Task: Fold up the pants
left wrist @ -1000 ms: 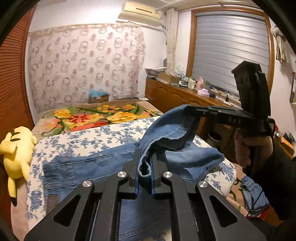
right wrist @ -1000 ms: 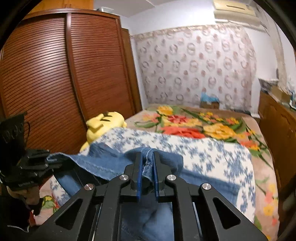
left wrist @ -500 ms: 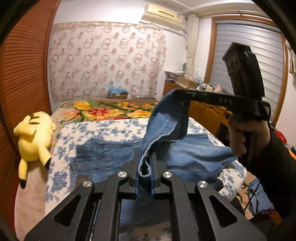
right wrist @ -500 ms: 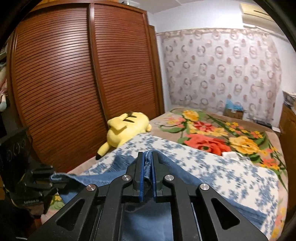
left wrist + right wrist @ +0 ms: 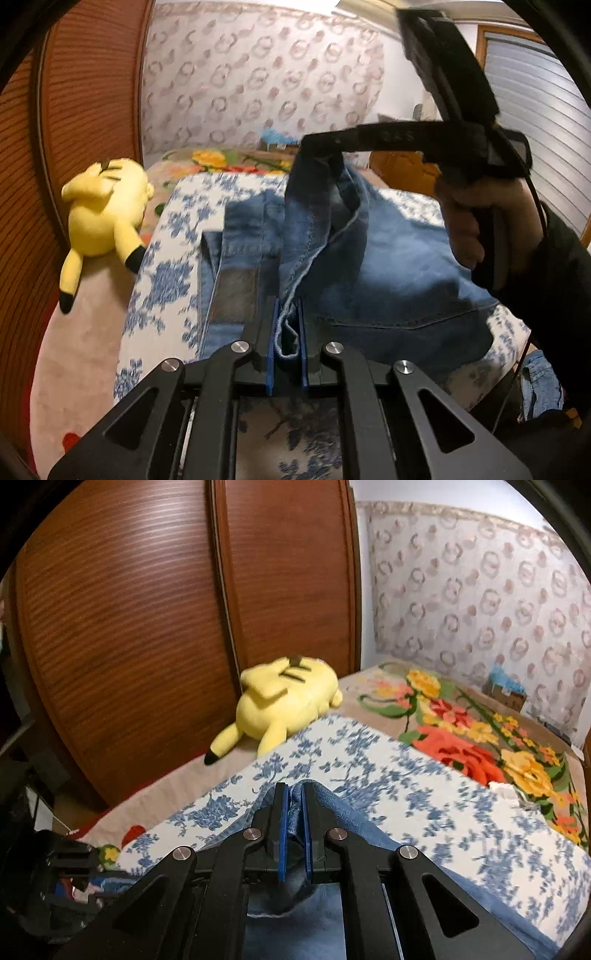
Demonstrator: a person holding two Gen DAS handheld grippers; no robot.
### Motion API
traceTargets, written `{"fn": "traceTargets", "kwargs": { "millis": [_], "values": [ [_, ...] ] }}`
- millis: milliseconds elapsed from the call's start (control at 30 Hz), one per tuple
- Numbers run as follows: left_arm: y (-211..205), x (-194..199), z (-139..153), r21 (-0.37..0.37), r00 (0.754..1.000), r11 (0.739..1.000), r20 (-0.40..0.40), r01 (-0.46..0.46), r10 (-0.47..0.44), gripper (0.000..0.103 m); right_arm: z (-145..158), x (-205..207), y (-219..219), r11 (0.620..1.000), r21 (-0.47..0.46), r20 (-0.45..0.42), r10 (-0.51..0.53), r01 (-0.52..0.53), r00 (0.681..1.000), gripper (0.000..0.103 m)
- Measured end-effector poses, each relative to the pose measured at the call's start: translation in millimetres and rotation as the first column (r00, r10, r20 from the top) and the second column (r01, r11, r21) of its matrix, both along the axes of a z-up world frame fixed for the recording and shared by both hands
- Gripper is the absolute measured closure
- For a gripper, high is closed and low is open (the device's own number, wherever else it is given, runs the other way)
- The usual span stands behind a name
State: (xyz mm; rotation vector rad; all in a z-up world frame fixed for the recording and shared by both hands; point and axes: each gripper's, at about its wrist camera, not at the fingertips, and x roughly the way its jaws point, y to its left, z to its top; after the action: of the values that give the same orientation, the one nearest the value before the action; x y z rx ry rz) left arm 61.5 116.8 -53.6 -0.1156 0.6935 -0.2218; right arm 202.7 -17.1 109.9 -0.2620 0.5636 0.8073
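Observation:
Blue denim pants [image 5: 388,266] lie on a bed with a blue-flowered white sheet [image 5: 173,266]. My left gripper [image 5: 287,325] is shut on a hem edge of the pants, low over the near part. My right gripper [image 5: 294,812] is shut on another denim edge [image 5: 295,805] and holds it up above the pants; in the left wrist view it [image 5: 314,142] hangs a fold of denim over the waist part. The left gripper shows dimly in the right wrist view [image 5: 74,860].
A yellow plush toy [image 5: 103,210] lies at the bed's left edge beside a brown slatted wardrobe [image 5: 129,627]. A flowered blanket [image 5: 480,731] covers the far part of the bed. More denim [image 5: 539,384] lies on the floor at right.
Both grippers have swung left and forward with the denim, carrying the lifted leg ends over toward the waist. The views now point more at the wardrobe side.

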Motion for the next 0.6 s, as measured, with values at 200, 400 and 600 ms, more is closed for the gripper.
{"fn": "traceTargets", "kwargs": {
  "millis": [200, 400, 600],
  "values": [
    [12, 0, -10, -0.010, 0.999, 0.999, -0.031, -0.035, 0.035, 0.081, -6, 17, 10, 1.000, -0.017, -0.024, 0.004, -0.004, 1.000, 0.092],
    [15, -1, -7, -0.023, 0.999, 0.999, -0.025, -0.029, 0.028, 0.053, 3, 16, -1, 1.000, 0.003, 0.007, -0.018, 0.018, 1.000, 0.064],
    [11, -1, -2, 0.000, 0.999, 0.999, 0.008, -0.039, 0.039, 0.053, 4, -20, -31, 0.999, 0.005, 0.038, -0.052, 0.052, 0.998, 0.061]
  ]
}}
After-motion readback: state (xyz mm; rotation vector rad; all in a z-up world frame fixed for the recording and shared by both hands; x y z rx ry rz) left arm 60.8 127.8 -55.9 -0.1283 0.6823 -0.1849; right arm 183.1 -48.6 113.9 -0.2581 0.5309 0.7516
